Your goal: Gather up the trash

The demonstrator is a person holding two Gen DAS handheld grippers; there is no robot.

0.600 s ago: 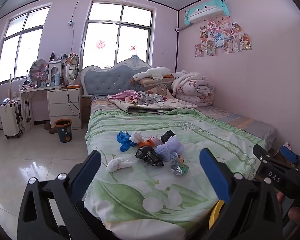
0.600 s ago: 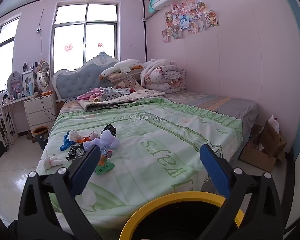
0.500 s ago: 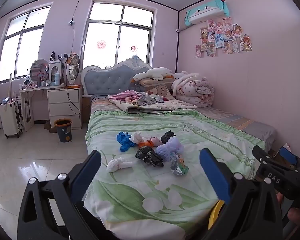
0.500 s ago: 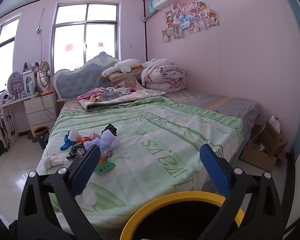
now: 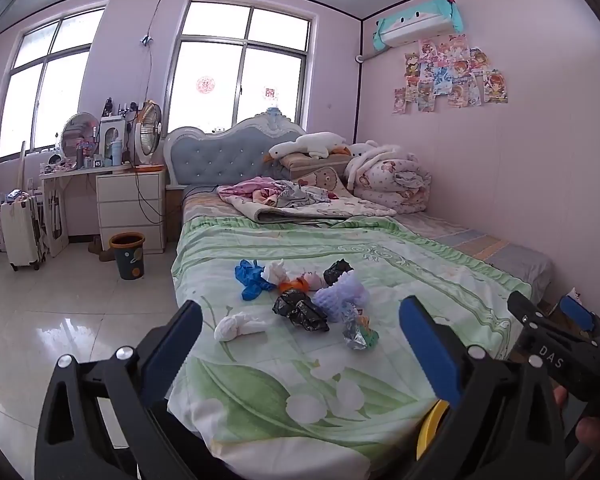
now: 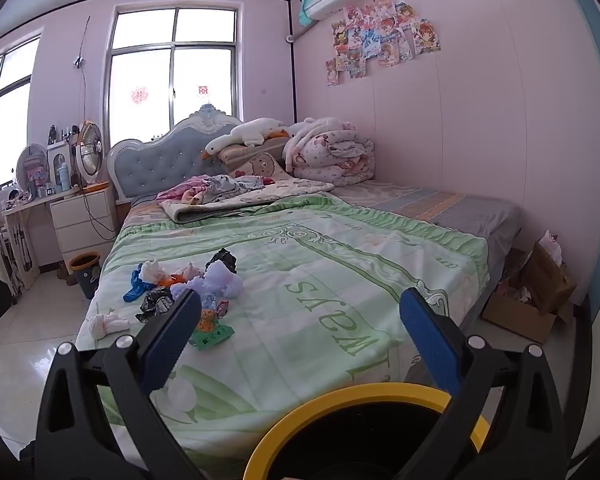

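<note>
A pile of trash (image 5: 304, 300) lies on the green bedspread (image 5: 340, 392): a blue glove (image 5: 249, 278), a black bag (image 5: 300, 312), a white wad (image 5: 236, 326), a lilac lump (image 5: 340, 294) and a foil wrapper (image 5: 358, 334). The pile also shows in the right wrist view (image 6: 180, 292). My left gripper (image 5: 300, 344) is open and empty, short of the bed's foot. My right gripper (image 6: 300, 340) is open and empty above a yellow-rimmed black bin (image 6: 340, 400). The bin's rim also shows in the left wrist view (image 5: 428, 428).
A small dark waste bin (image 5: 127, 256) stands on the tiled floor left of the bed, beside white drawers (image 5: 130, 208) and a suitcase (image 5: 22, 236). A cardboard box (image 6: 532, 300) sits by the right wall. Folded quilts and pillows (image 5: 388, 184) lie at the headboard.
Both views have shifted only slightly; the scene is nearly still. Both grippers stay open.
</note>
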